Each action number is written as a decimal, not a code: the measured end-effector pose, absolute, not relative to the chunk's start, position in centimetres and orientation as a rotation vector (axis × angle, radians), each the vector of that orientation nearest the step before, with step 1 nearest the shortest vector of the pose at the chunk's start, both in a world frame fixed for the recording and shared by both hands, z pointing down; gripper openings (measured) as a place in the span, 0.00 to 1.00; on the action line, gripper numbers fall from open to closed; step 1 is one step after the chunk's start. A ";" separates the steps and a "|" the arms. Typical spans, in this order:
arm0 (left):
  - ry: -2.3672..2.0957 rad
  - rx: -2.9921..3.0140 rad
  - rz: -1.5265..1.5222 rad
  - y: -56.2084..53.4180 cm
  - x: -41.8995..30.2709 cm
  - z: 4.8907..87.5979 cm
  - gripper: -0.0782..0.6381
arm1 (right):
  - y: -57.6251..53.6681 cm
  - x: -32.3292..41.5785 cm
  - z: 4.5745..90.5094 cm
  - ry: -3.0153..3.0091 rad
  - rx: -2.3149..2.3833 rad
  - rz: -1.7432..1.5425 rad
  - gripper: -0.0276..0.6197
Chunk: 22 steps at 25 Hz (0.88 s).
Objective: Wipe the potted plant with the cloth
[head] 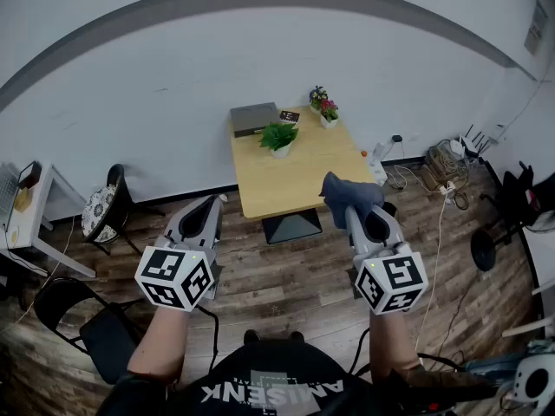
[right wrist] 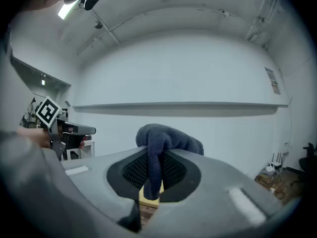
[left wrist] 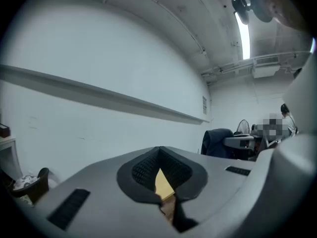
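- At the far left a white side table [head: 35, 224] stands against the white wall [head: 173, 102], with a chair carrying a patterned cushion [head: 101, 210] just beside it.
- Nearer to me on the left a black chair [head: 82, 323] stands on the dark wood-plank floor [head: 286, 276].
- The left gripper [head: 211, 204] hangs over the floor, short of the table's near left corner. Its own view shows the dark pads [left wrist: 141, 170] drawn together with nothing between them, and only a sliver of tabletop shows through the gap below.
- A light wooden table [head: 299, 176] on a dark base stands in the middle of the room, its far end against the wall.
- On the far left of the tabletop lies a flat grey box [head: 253, 118], with a small dark object [head: 290, 116] to its right.
- The potted plant [head: 278, 137], green leaves in a white pot, stands upright just in front of the box. It is far from both grippers and touches neither.
- Two small pots of flowers [head: 324, 107] stand at the far right corner of the table.
- The right gripper [head: 355, 219] is held over the table's near right corner, clamped on the cloth [right wrist: 166, 138]. The blue-grey cloth bunches above the jaw tips and hangs down between the pads.
- The plant lies beyond the cloth and to its left, well apart from it.
- At the right, a tangle of cables [head: 447, 159] lies on the floor by the wall.
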<state>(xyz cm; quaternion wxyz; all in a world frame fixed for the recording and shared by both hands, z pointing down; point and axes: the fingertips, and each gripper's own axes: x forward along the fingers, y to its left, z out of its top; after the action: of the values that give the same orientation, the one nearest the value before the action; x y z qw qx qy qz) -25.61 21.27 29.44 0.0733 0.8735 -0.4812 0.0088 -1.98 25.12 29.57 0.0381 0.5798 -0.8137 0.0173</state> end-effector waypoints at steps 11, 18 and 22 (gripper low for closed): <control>-1.440 2.638 0.057 21.0 -25.3 29.7 0.11 | 25.1 -1.7 29.6 -2.508 1.807 0.089 0.09; -1.440 2.641 0.084 20.5 -26.1 30.6 0.11 | 24.7 -2.6 29.8 -2.556 1.817 0.142 0.09; -1.423 2.654 0.116 19.9 -27.0 31.4 0.11 | 24.0 -3.4 30.2 -2.522 1.848 0.135 0.09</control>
<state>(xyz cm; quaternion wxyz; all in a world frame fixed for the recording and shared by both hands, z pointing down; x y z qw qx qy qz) -26.99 19.89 31.39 0.0642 0.8789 -0.4712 0.0386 -3.40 24.05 30.17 0.0060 0.5904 -0.8059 0.0430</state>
